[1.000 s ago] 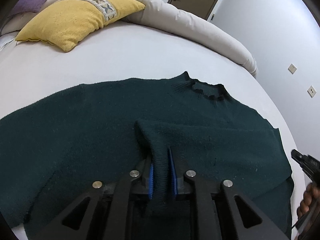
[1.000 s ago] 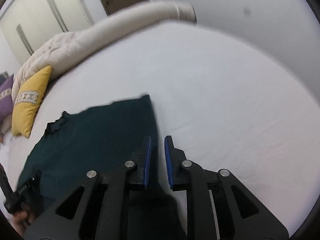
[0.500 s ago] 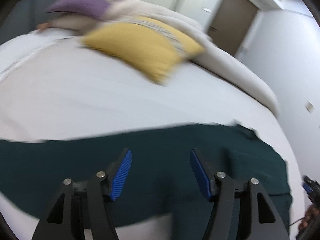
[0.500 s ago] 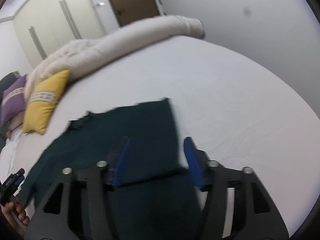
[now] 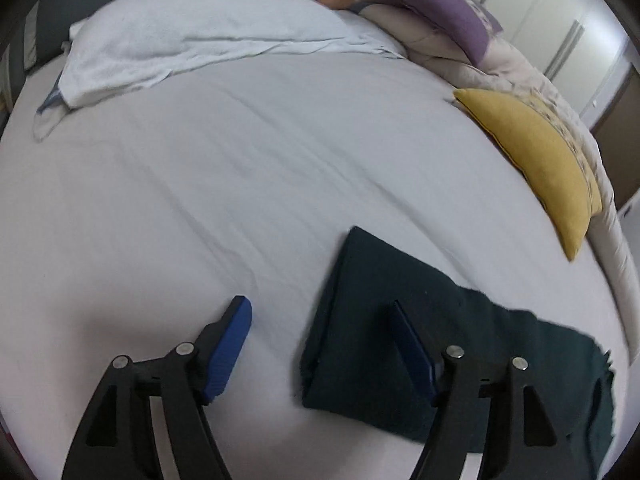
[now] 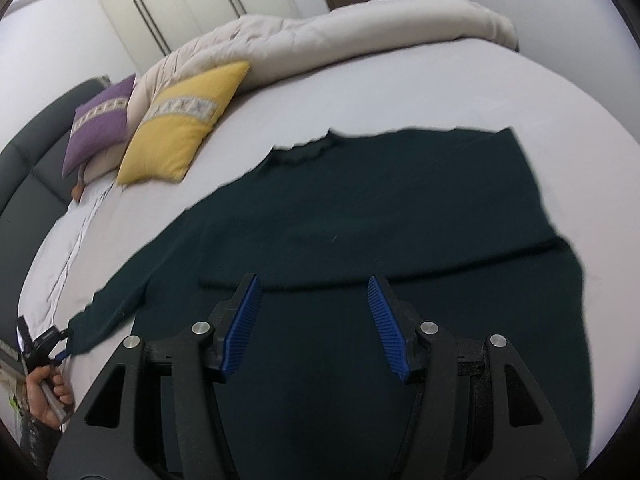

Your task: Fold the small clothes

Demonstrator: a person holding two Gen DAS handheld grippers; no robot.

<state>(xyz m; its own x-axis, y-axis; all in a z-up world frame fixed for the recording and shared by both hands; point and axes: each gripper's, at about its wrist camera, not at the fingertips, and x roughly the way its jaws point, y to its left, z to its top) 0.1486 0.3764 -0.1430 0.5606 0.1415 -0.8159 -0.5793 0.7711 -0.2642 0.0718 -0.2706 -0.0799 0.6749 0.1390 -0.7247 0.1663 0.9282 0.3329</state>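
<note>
**A:** Where's the dark green sweater [image 6: 360, 216] right now?

**B:** Spread flat on the white bed [image 5: 240, 160], one sleeve [image 5: 360, 300] stretched out to the left, near the yellow pillow [image 6: 180, 128].

**A:** And the claws?

**B:** Left claw [image 5: 324, 344] just been opening, spread wide over the sleeve end, gripping nothing. Right claw [image 6: 316, 324] also just opened, hovering released above the sweater body, nothing between the pads.

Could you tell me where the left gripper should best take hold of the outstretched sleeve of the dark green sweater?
Probably at the cuff end of the sleeve, which lies flat. Bring the open left gripper down from above, straddling the edge and pinching both layers.
</note>
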